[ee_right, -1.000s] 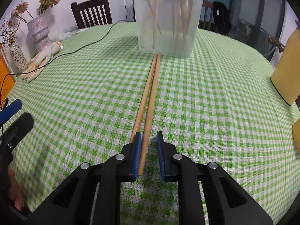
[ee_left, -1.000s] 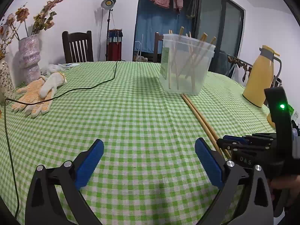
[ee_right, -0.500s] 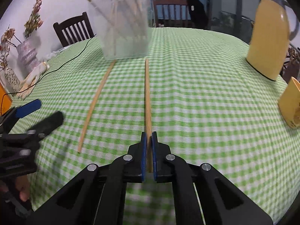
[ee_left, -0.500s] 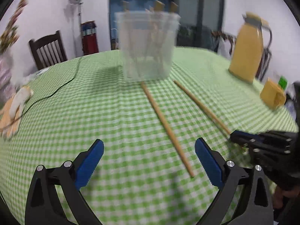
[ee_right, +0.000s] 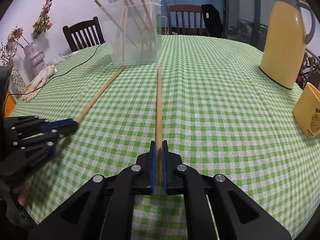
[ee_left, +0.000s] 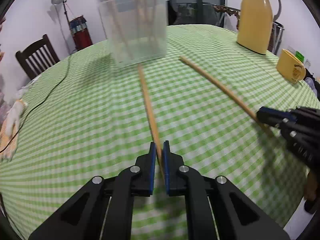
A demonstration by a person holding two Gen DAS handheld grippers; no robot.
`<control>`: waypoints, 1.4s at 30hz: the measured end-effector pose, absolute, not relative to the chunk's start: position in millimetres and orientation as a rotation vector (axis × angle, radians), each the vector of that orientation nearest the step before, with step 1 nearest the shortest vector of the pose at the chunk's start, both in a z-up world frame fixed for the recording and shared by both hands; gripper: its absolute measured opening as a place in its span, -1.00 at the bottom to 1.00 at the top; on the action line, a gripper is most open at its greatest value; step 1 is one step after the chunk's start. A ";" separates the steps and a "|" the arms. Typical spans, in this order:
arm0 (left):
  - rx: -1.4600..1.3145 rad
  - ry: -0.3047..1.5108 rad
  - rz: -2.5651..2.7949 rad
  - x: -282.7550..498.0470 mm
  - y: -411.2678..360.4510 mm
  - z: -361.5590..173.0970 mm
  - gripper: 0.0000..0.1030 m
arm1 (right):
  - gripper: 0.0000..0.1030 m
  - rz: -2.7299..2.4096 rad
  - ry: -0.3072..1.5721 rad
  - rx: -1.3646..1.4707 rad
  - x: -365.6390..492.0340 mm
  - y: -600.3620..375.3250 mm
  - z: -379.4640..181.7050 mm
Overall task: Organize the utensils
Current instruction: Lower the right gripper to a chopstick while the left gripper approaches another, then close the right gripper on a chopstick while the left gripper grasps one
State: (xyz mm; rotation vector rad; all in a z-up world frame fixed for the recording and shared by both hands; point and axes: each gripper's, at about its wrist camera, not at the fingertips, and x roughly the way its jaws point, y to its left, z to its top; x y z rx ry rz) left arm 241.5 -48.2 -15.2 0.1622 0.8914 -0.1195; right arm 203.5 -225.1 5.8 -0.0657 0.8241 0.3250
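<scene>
Left wrist view: sits just behind left hand-held gripper (ee_left: 158,150), low over table (ee_left: 80,110), looks forward and down toward clear box (ee_left: 138,30). Right wrist view: same setup behind right hand-held gripper (ee_right: 158,150), aimed at same box, nearer jug (ee_right: 284,36). Shared: table, box, both chopsticks, jug, cup (ee_right: 308,114). Each view catches other gripper at its edge.

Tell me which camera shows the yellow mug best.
The right wrist view: the mug sits near, sharp, its bear print readable, though cropped by the frame edge. The left wrist view shows it whole but smaller and farther off.
</scene>
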 end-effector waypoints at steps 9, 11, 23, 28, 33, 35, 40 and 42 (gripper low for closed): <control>0.022 0.922 -0.174 231.6 -26.4 -11.6 -0.44 | -0.25 0.314 0.792 -0.045 198.3 -238.5 10.8; 0.020 0.919 -0.191 229.2 -26.0 -13.2 -0.44 | -0.25 0.309 0.798 -0.052 197.6 -238.5 11.1; -0.074 0.898 -0.305 222.6 -9.6 -12.7 -0.45 | -0.25 0.282 0.823 -0.126 191.7 -217.0 1.4; -0.013 0.913 -0.298 216.7 -19.6 -13.6 -0.45 | -0.25 0.272 0.816 -0.156 187.2 -212.5 -1.3; 0.057 0.899 -0.268 208.6 -26.6 -15.0 -0.72 | -0.42 0.294 0.799 -0.167 184.9 -212.9 -2.8; 0.062 0.893 -0.251 210.1 -25.2 -15.5 -0.90 | -0.68 0.330 0.808 -0.154 185.2 -211.4 -2.6; 0.089 0.869 -0.244 207.2 -22.5 -16.9 -0.96 | -0.87 0.341 0.801 -0.163 182.8 -203.8 -3.3; 0.073 0.873 -0.221 206.9 -18.2 -16.0 -0.97 | -0.89 0.344 0.802 -0.142 183.0 -204.3 -2.4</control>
